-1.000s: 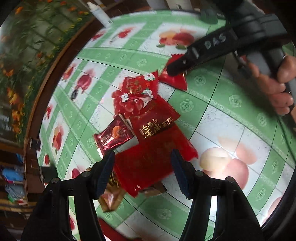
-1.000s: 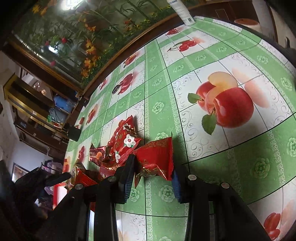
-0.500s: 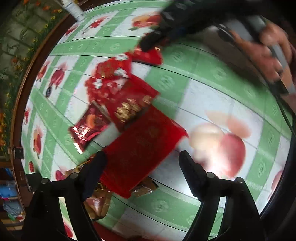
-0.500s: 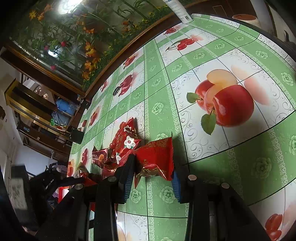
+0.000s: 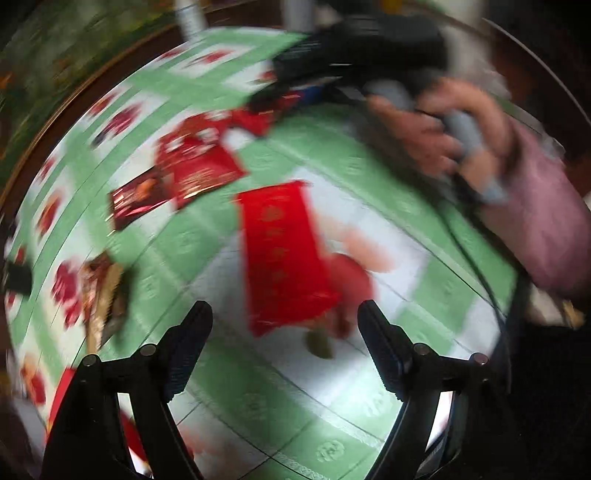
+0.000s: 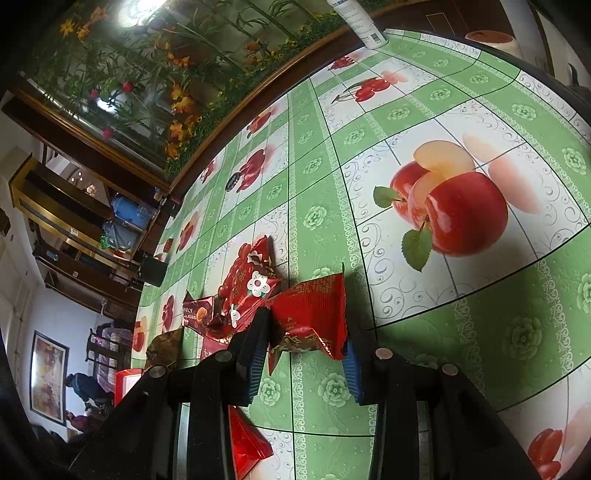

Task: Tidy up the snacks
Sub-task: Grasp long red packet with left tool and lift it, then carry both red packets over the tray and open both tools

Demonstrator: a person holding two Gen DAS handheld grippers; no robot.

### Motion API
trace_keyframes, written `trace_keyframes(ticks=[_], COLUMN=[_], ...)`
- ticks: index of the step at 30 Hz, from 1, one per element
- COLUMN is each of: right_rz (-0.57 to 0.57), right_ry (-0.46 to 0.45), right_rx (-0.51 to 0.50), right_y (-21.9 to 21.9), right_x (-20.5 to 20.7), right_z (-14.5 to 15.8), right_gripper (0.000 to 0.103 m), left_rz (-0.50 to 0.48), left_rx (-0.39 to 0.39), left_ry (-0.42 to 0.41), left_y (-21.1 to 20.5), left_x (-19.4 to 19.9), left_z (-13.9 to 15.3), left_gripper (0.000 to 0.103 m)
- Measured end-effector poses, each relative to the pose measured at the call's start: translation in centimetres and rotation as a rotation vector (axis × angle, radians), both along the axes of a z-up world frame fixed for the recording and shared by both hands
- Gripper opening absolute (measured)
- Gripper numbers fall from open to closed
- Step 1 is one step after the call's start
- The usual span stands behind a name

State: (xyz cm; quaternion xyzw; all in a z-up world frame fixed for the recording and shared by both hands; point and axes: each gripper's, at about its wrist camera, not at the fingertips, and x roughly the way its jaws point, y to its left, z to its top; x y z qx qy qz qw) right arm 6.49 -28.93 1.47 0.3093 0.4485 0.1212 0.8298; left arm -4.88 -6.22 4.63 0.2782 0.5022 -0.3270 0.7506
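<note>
In the blurred left wrist view a long plain red packet point(image 5: 284, 254) lies on the green fruit-print tablecloth point(image 5: 369, 177), just beyond my open, empty left gripper point(image 5: 284, 332). Further off lie a red snack packet point(image 5: 199, 166) and a dark red packet point(image 5: 138, 197). In the right wrist view my right gripper point(image 6: 303, 343) is shut on a small red snack packet point(image 6: 314, 317), just above the cloth. Behind it lie a red flower-print packet point(image 6: 247, 277) and a dark red packet point(image 6: 197, 314).
A brown-gold packet point(image 5: 107, 291) lies at the left. Another red packet point(image 6: 247, 443) lies under the right gripper. A white bottle point(image 6: 356, 18) stands at the table's far edge, by a flower-painted panel point(image 6: 147, 74). The right hand and gripper point(image 5: 406, 74) reach across the far side.
My left gripper has opened wider and let go of the long red packet, which now lies apart from the pile. The left view swung fast. My right gripper stays shut on its packet.
</note>
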Motion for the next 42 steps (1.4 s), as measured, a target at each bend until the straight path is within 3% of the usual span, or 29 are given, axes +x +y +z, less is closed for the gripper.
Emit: trace_keyframes(ticks=[3, 8, 11, 13, 15, 16, 20, 23, 32, 42], right_rz=[0.001, 0.004, 0.008, 0.01, 0.01, 0.011, 0.022, 0.031, 0.007, -0.148], right_ry=[-0.003, -0.016, -0.024, -0.025, -0.028, -0.03, -0.045, -0.055, -0.067, -0.134], right_rx=[0.002, -0.013, -0.036, -0.045, -0.049, -0.055, -0.113, -0.158, -0.145, -0.139], right_y=[0.0, 0.2, 0.4, 0.5, 0.5, 0.6, 1.2, 1.8, 1.4, -1.6], right_x=[0.0, -0.1, -0.1, -0.1, -0.1, -0.1, -0.3, -0.5, -0.7, -2.2], right_z=[0.0, 0.1, 0.1, 0.2, 0.2, 0.2, 0.4, 0.6, 0.4, 1.1], right_gripper=[0.037, 0.037, 0.037, 0.037, 0.037, 0.037, 0.036, 0.036, 0.036, 0.036], left_rz=[0.098, 0.157, 0.211, 0.25, 0.261, 0.265, 0.287, 0.32, 0.508, 0.621], left_rx=[0.006, 0.006, -0.073, -0.092, -0.125, -0.137, -0.181, -0.222, -0.322, -0.419], left_ry=[0.012, 0.047, 0.077, 0.05, 0.028, 0.015, -0.001, -0.002, -0.044, -0.09], left_y=[-0.8, -1.9, -1.4, -1.2, -1.1, -1.1, -0.7, -0.3, 4.4, 11.6], left_x=[1.5, 1.9, 2.1, 2.2, 1.9, 1.5, 0.0, -1.0, -6.5, -10.5], left_z=[-0.8, -3.2, -3.2, -3.0, -2.6, -2.5, -2.3, -2.3, -2.2, -0.9], left_gripper=[0.081, 0.081, 0.081, 0.074, 0.055, 0.051, 0.045, 0.044, 0.044, 0.044])
